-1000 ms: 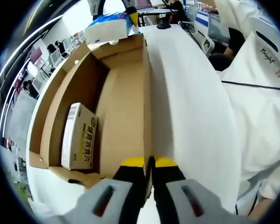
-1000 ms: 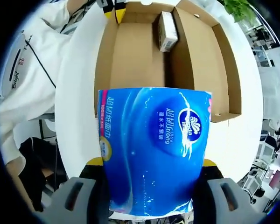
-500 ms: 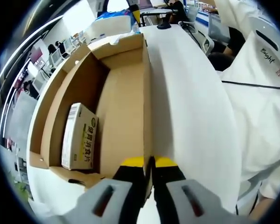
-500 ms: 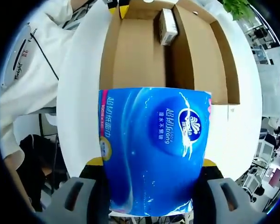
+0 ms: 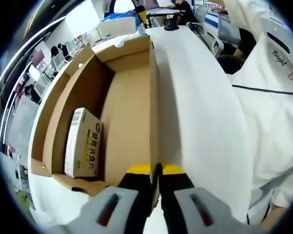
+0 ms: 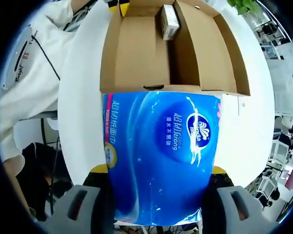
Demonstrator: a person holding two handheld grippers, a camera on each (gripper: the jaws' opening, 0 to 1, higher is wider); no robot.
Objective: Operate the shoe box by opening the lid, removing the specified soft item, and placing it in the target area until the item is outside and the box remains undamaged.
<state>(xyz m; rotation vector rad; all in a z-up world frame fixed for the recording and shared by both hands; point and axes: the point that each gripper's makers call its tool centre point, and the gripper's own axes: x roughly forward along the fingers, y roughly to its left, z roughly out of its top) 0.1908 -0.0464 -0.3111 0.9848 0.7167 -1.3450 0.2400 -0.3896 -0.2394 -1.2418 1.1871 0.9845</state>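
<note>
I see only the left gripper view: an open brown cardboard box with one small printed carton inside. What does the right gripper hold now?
Observer: The right gripper is shut on a blue plastic tissue pack, held above the white table.
Operator: Is this pack clear of the box?
Observer: It hangs in front of the brown cardboard box, near its end wall; contact I cannot judge.
Operator: And my left gripper?
Observer: The left gripper is shut on the box's side wall.

Small carton (image 5: 82, 142) inside shoe box (image 5: 132, 112)
</note>
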